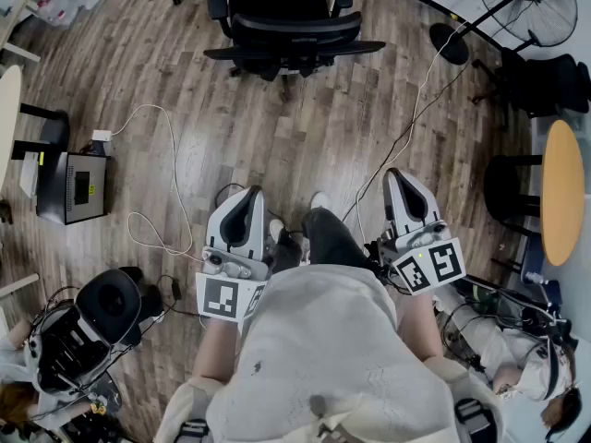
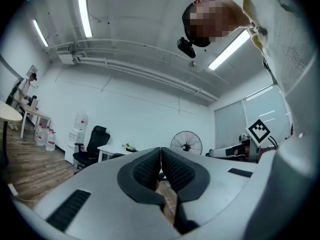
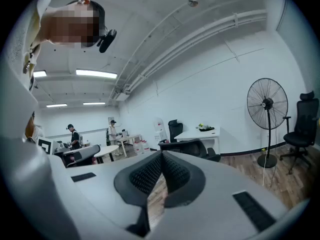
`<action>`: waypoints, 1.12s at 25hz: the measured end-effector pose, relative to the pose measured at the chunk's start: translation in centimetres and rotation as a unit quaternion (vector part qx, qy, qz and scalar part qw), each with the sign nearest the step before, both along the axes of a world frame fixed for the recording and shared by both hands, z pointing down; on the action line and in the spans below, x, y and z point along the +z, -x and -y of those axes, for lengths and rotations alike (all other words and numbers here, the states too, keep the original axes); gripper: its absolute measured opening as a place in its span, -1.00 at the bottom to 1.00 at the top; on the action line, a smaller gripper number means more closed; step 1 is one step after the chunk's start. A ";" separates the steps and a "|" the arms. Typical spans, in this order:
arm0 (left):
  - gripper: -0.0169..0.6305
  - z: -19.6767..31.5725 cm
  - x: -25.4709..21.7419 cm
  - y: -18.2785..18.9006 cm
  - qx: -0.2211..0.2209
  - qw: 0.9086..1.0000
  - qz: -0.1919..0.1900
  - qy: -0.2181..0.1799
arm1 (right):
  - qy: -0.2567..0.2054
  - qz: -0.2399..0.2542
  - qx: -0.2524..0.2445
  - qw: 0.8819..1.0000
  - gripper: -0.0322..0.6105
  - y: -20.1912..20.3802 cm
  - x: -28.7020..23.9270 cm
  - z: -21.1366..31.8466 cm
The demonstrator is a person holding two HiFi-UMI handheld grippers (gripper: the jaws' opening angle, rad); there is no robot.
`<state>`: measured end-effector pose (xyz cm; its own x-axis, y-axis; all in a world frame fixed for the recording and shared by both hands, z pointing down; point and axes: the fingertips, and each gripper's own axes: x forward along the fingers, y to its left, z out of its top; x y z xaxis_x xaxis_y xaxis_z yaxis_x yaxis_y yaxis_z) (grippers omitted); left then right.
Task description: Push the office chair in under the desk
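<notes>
- The left gripper (image 1: 247, 193), a white two-jaw tool with black ribbed pads, is held low in front of the person; in the left gripper view its jaws (image 2: 161, 160) are pressed together with nothing between them.
- The right gripper (image 1: 396, 174), of the same make, is level with it on the other side of the person's legs; in the right gripper view its jaws (image 3: 161, 163) are also closed and empty.
- The black mesh-backed office chair with armrests (image 1: 282, 21) stands on the brown wood-plank floor (image 1: 277, 127), straight ahead of the person and well apart from both grippers.
- In the right gripper view this chair (image 3: 192, 147) shows just beyond the jaw tips, in front of a white rectangular table (image 3: 200, 133); whether any part of it is under the table cannot be told.
- A black standing pedestal fan (image 1: 536, 3) is to the right of the chair.
- A thin white cable (image 1: 175, 183) loops over the floor to the left of the left gripper.
</notes>
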<state>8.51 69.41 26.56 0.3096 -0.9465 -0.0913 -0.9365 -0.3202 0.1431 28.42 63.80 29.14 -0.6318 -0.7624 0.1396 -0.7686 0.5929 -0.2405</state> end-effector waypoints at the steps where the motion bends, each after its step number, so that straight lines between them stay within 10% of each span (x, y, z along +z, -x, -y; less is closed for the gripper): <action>1: -0.88 -0.8 -0.5 -0.3 -0.003 1.000 0.004 -0.002 | 0.001 0.002 -0.002 1.000 -0.88 -0.3 -0.3 -0.6; 14: -0.88 -0.5 -4.0 -6.3 -0.094 0.994 -0.048 0.004 | -0.013 -0.022 -0.047 0.999 -0.88 -7.7 -2.8 0.1; 28: -0.88 0.3 -4.3 -13.8 -0.156 0.988 0.019 -0.007 | -0.031 -0.008 -0.106 0.994 -0.88 -13.9 -2.4 4.4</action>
<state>22.28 69.09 22.29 0.0063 -0.9951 -0.0987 -0.9946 -0.0165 0.1026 42.28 59.44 26.75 -0.7767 -0.6205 0.1081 -0.6289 0.7547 -0.1867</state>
